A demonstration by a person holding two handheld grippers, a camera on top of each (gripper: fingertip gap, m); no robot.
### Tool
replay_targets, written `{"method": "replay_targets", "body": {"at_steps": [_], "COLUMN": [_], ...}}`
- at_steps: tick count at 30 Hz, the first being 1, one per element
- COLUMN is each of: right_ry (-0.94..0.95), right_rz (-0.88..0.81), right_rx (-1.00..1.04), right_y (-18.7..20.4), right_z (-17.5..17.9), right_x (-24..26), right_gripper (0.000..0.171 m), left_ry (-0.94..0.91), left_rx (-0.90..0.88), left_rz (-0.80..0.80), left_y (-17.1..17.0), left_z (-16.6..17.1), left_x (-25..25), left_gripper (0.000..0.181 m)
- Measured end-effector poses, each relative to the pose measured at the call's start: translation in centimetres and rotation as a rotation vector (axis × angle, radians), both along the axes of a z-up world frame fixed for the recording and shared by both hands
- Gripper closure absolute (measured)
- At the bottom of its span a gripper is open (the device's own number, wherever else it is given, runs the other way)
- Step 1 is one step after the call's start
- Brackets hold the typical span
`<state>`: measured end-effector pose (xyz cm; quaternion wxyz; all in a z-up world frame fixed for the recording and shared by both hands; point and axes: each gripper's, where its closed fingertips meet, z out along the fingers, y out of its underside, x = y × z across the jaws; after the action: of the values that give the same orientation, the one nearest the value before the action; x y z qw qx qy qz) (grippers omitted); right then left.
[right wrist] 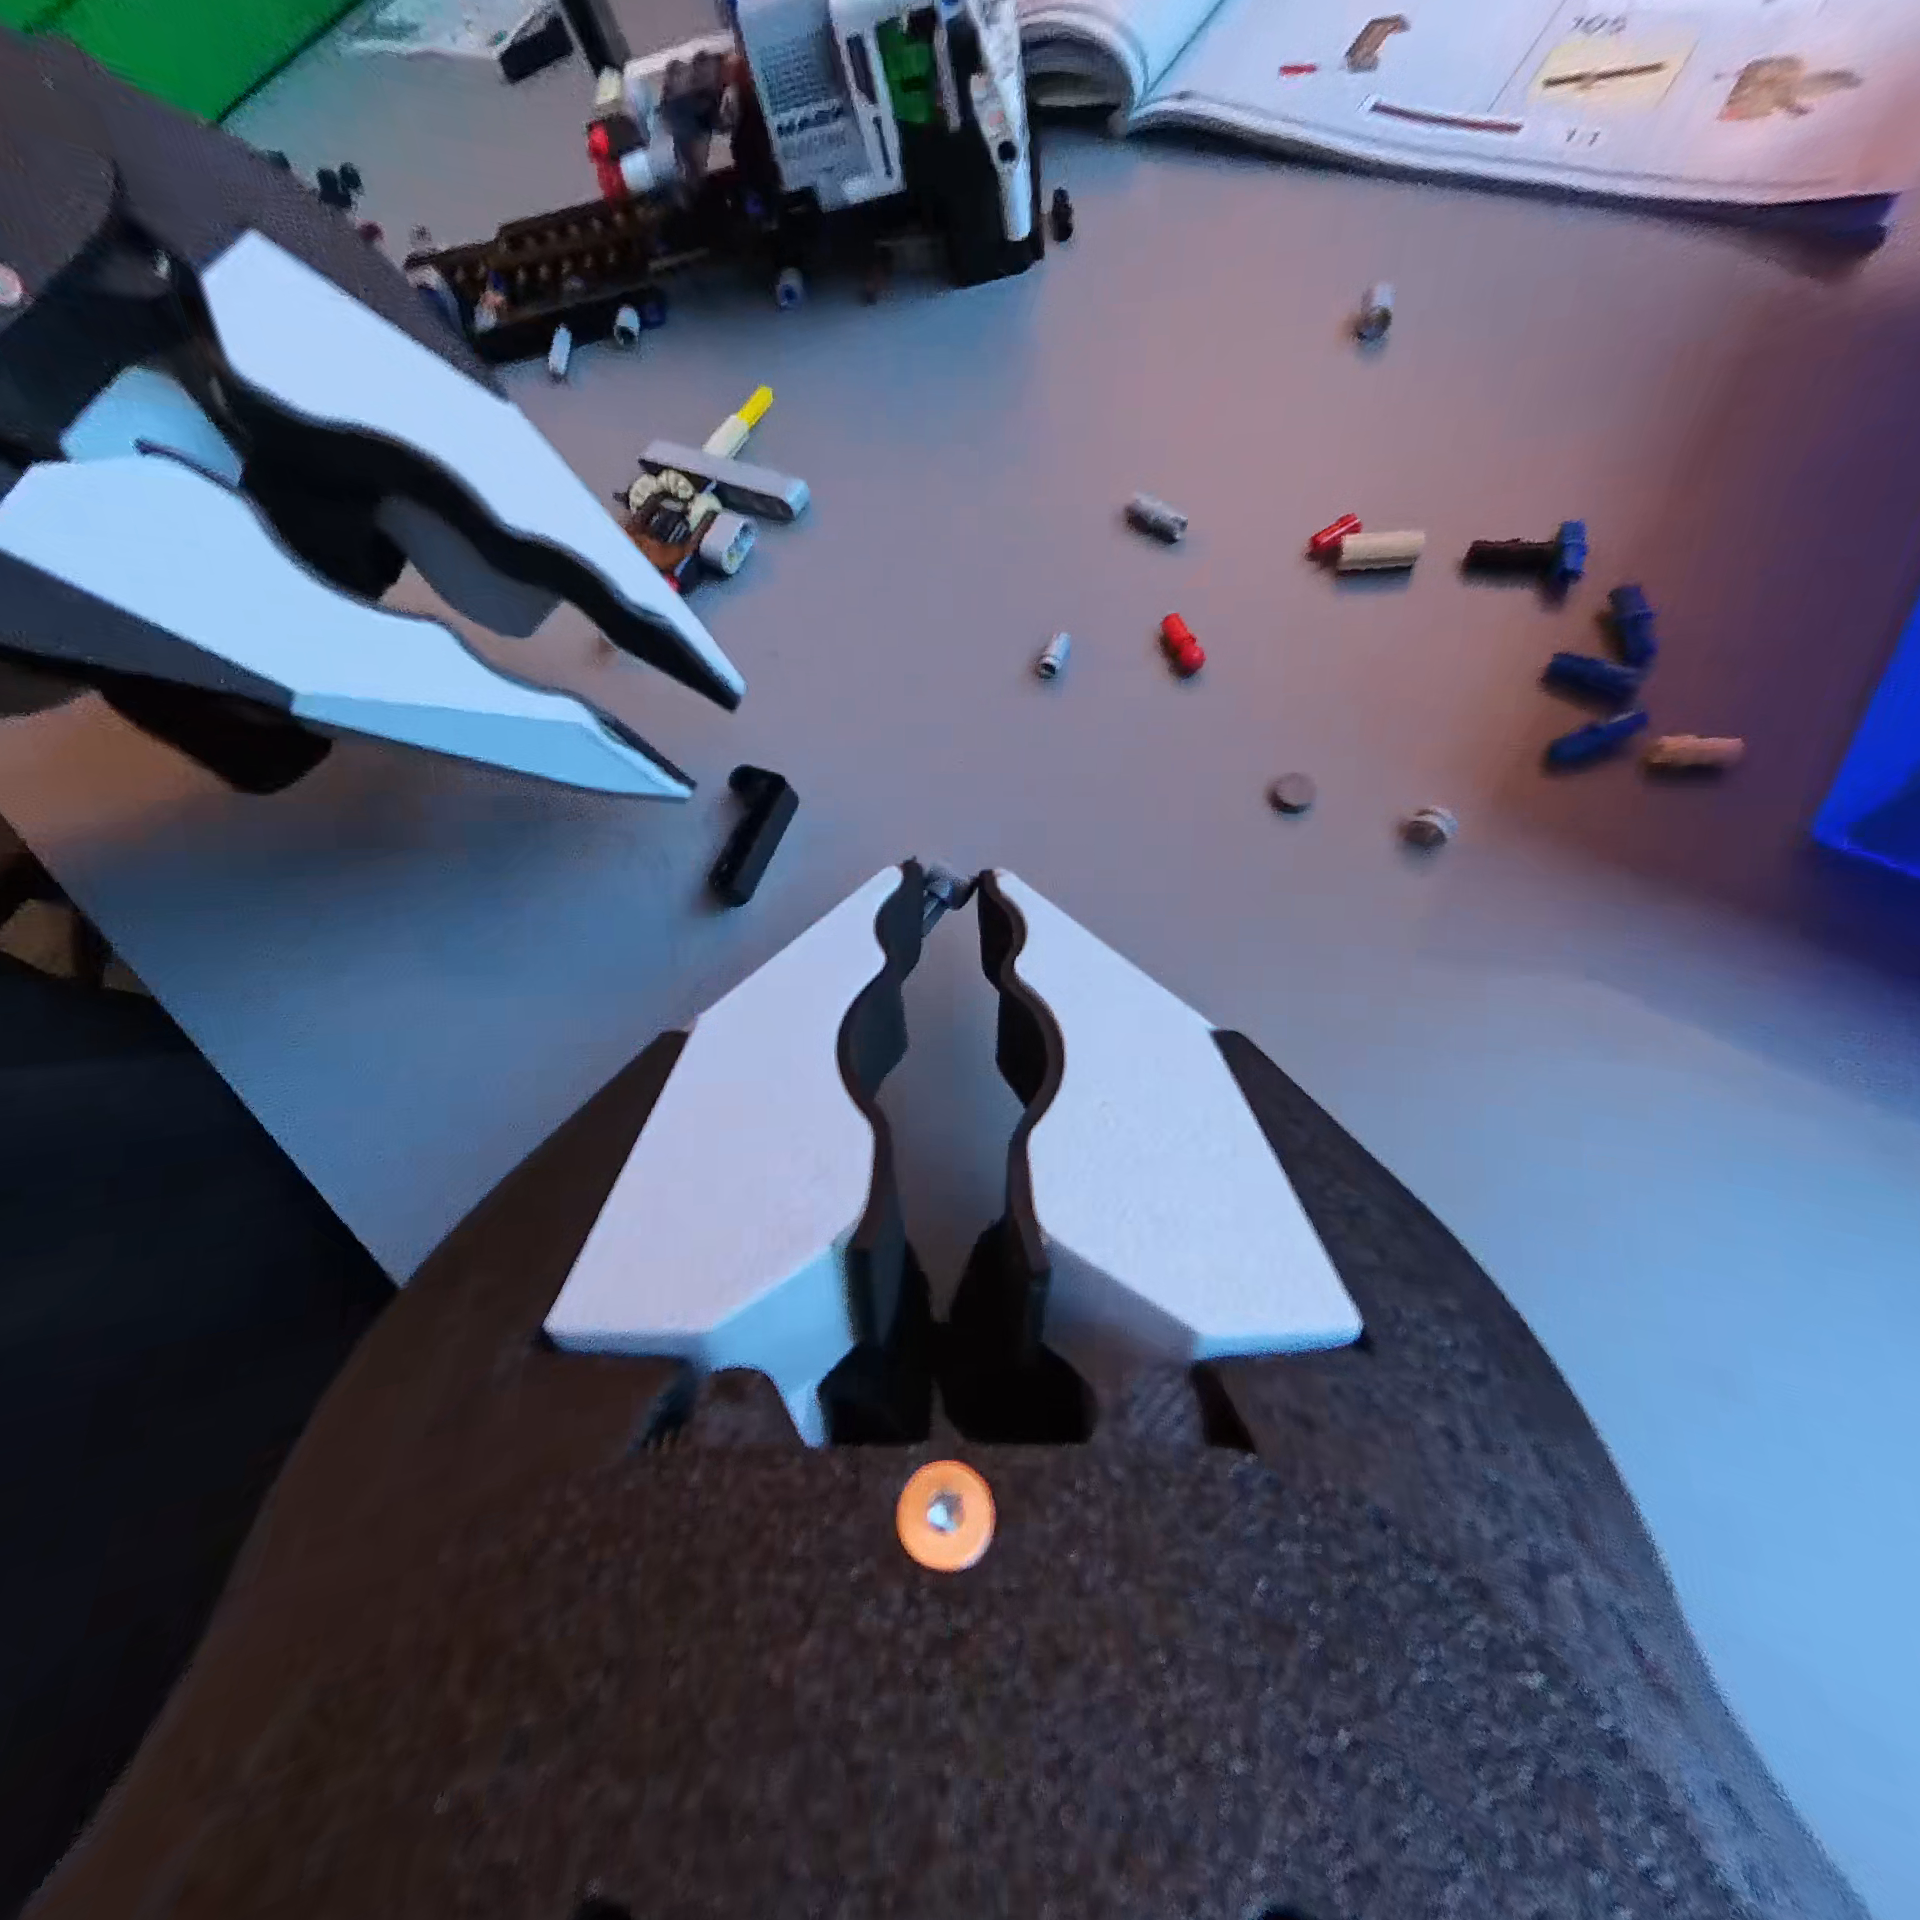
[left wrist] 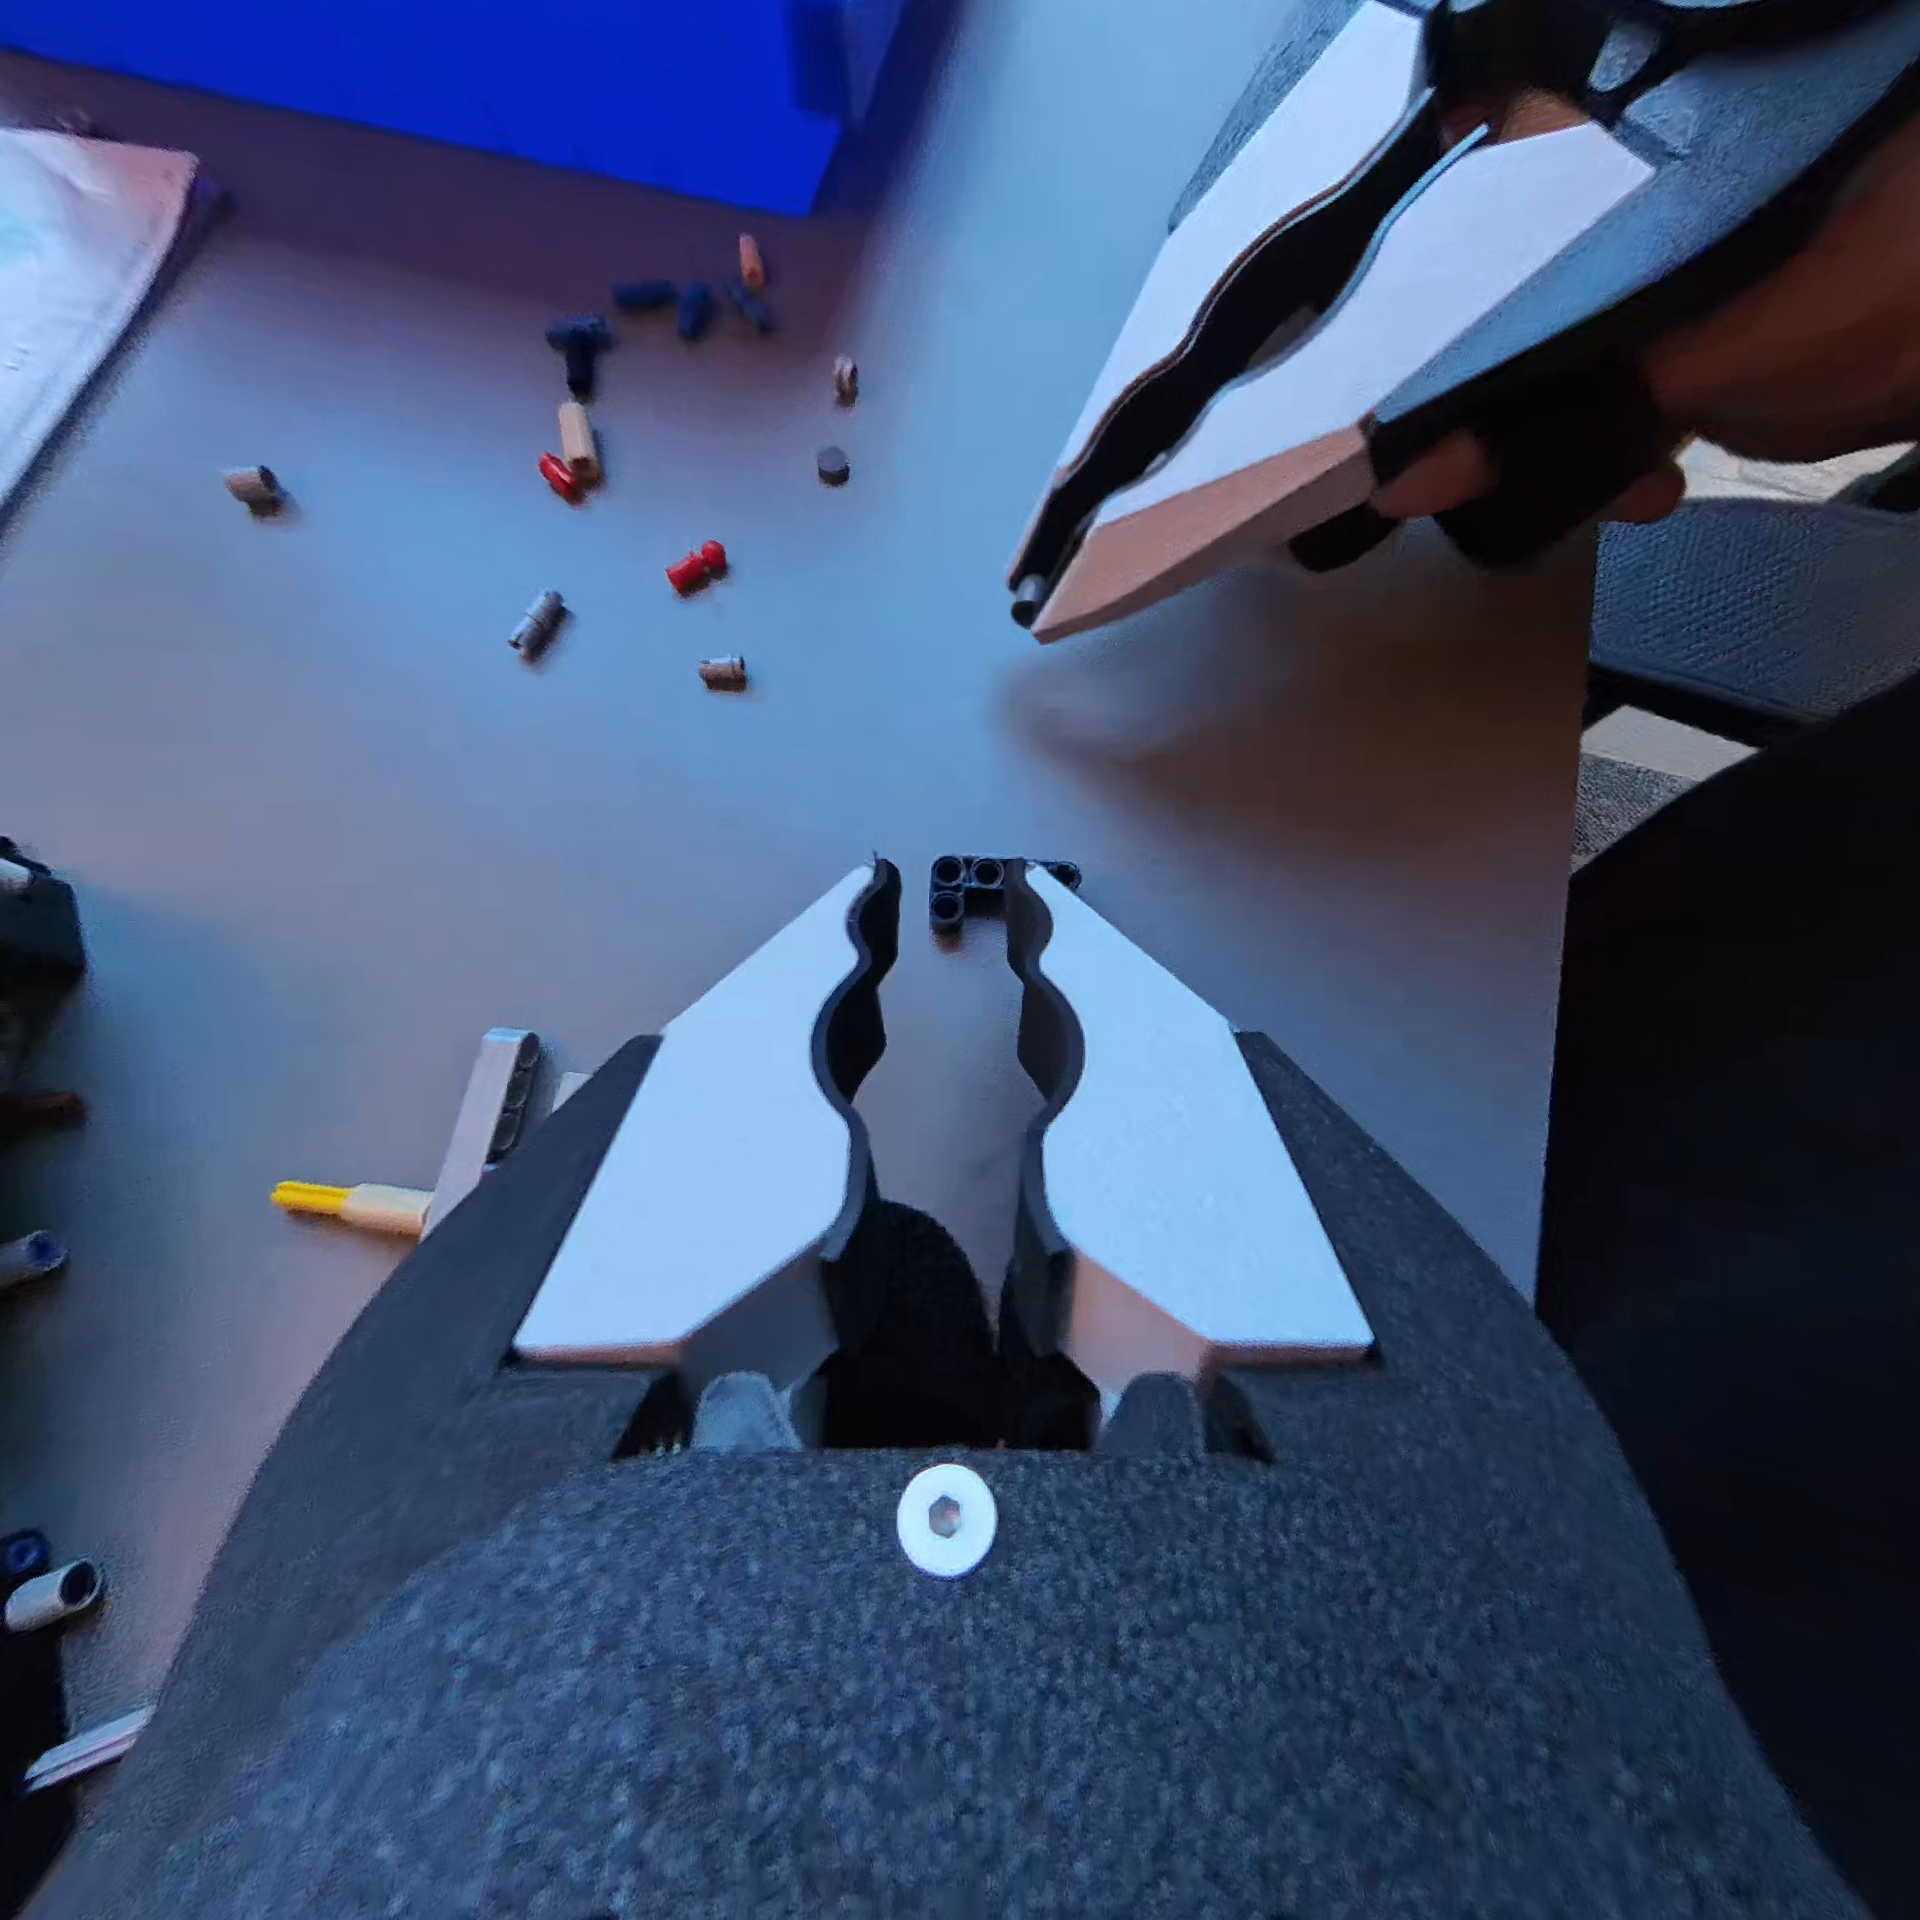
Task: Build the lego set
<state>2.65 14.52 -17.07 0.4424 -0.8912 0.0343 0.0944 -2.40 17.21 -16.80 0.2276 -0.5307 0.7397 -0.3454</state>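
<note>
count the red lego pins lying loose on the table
2. One red pin lies alone mid-table, past the right gripper. The other red pin lies farther on, touching a tan pin. More could be hidden behind the grippers.

A blue bin (left wrist: 582,94) sits on the grey table (left wrist: 312,831).

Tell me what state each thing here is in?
left hand-held gripper: open, around the black L-shaped piece.
right hand-held gripper: shut on a small grey pin.
black L-shaped piece: lying on the table.
instruction booklet: open.
</note>
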Motion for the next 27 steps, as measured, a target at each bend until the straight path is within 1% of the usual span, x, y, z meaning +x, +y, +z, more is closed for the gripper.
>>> {"method": "replay_targets", "body": {"at_steps": [5, 8, 11, 13, 14, 15, 16, 17, 19, 21, 22, 23, 24, 27], "right_ry": [-0.081, -0.101, -0.101, -0.095, -0.091, -0.081, -0.053, 0.003, 0.211, 0.536, 0.705, 0.834, 0.908, 0.987], "right_rz": [0.076, 0.093, 0.100, 0.093, 0.086, 0.073, 0.065, 0.065, 0.066, 0.101, 0.136, 0.179, 0.205, 0.230], "right_rx": [-0.052, -0.076, -0.075, -0.073, -0.062, -0.037, 0.003, 0.055, 0.188, 0.319, 0.379, 0.421, 0.437, 0.445], "right_y": [0.0, 0.0, 0.1, 0.2, 0.2, 0.4, 0.6, 0.9, 1.9, 2.9, 3.3, 3.4, 3.6, 4.2], "right_z": [-1.3, -1.7, -1.8, -1.7, -1.5, -1.1, -0.3, 0.7, 3.5, 6.9, 8.6, 10.0, 10.6, 11.2], "right_x": [-1.1, -1.3, -1.4, -1.3, -1.2, -1.2, -1.3, -1.7, -2.9, -4.3, -4.9, -5.4, -5.6, -6.3], "right_gripper": [0.162, 0.161, 0.161, 0.158, 0.152, 0.147, 0.145, 0.145, 0.146, 0.144, 0.144, 0.145, 0.148, 0.149], "left_ry": [0.080, 0.096, 0.080, 0.036, -0.006, -0.058, -0.124, -0.200, -0.368, -0.510, -0.561, -0.601, -0.631, -0.693], "left_rx": [0.024, 0.039, 0.052, 0.048, 0.039, 0.020, -0.007, -0.040, -0.093, -0.097, -0.077, -0.048, -0.023, 0.008], "left_rz": [-0.034, -0.043, -0.020, 0.009, 0.036, 0.066, 0.096, 0.117, 0.142, 0.146, 0.151, 0.157, 0.152, 0.125], "left_y": [0.1, 0.1, 0.4, 0.7, 1.1, 1.5, 1.9, 2.1, 2.5, 2.7, 2.9, 3.1, 3.1, 3.1], "left_z": [-1.5, -1.9, -2.0, -1.5, -0.8, 0.1, 1.3, 2.6, 5.6, 7.9, 8.7, 9.3, 9.8, 10.7], "left_x": [0.0, 0.1, 0.5, 0.9, 1.2, 1.5, 1.8, 1.9, 1.8, 1.3, 1.0, 0.7, 0.5, -0.3], "left_gripper": [0.168, 0.176, 0.176, 0.176, 0.176, 0.176, 0.176, 0.176, 0.176, 0.177, 0.177, 0.177, 0.177, 0.177]}}
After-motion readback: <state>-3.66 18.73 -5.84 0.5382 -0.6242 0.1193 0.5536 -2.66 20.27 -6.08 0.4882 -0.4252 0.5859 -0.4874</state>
